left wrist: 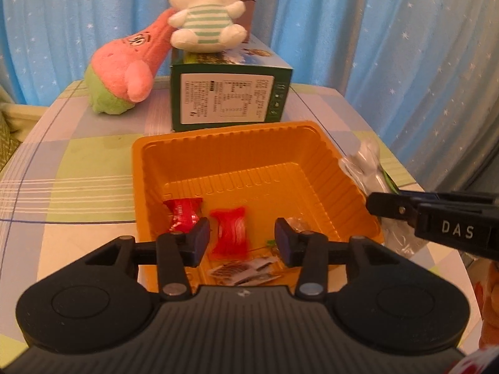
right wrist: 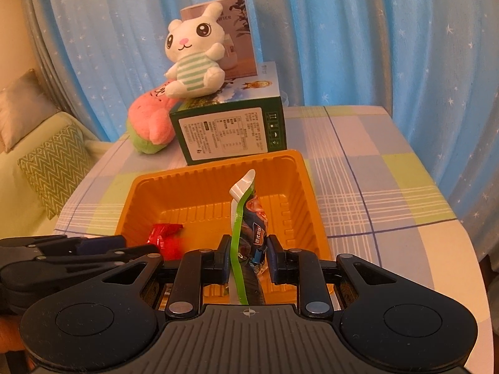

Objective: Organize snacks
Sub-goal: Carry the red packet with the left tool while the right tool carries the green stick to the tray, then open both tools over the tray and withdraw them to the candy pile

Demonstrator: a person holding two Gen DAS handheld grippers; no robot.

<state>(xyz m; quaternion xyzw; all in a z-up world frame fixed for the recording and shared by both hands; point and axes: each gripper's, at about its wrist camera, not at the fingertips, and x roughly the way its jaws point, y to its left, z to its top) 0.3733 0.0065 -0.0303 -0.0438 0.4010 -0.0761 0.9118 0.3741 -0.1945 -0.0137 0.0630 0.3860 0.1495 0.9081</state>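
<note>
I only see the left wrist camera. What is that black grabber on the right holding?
Observer: The right gripper is shut on a snack packet with a green edge, standing up between its fingers.
Operator: Is it over the orange tray?
Observer: Yes, the right wrist view shows the packet above the orange tray, near its front edge.
Operator: What's behind the bunny?
Observer: A tall box with a plant picture stands behind the bunny, on the green box.
</note>
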